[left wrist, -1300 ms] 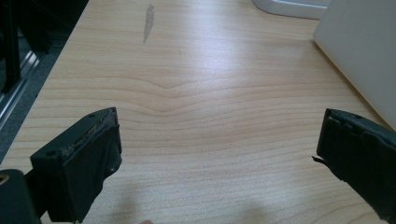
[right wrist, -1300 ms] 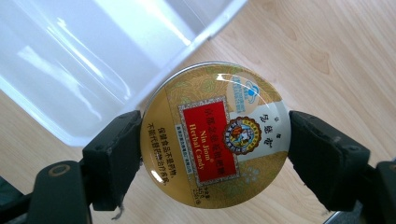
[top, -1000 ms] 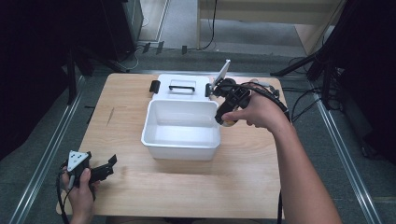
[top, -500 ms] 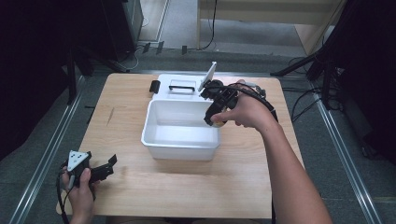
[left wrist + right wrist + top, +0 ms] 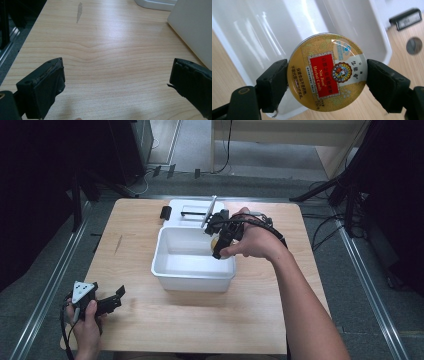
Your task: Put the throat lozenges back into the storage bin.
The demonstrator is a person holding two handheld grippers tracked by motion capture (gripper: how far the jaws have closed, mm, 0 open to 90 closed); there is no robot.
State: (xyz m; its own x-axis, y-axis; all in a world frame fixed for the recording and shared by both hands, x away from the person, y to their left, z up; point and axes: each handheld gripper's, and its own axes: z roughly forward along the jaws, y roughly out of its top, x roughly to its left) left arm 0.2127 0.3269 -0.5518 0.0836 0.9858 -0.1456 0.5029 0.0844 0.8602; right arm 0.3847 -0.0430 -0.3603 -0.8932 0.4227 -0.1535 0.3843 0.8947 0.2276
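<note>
Wooden table (image 5: 260,320) with dark floor around it carries a white tub (image 5: 194,265) at the centre of the high view, and a white lid (image 5: 186,210) lies flat behind it, toward the top of the frame. The right gripper (image 5: 216,237) holds a round yellow candy tin (image 5: 327,71) by its edge, one jaw on each side, over the right rim of the tub. I judge the step to be placing the tin inside the tub. To do it well, bring the tin further over the open inside and lower it near the bottom before the jaws open, so it does not drop or roll. The left gripper (image 5: 102,302) rests at the lower left of the frame, jaws wide apart and empty.
</note>
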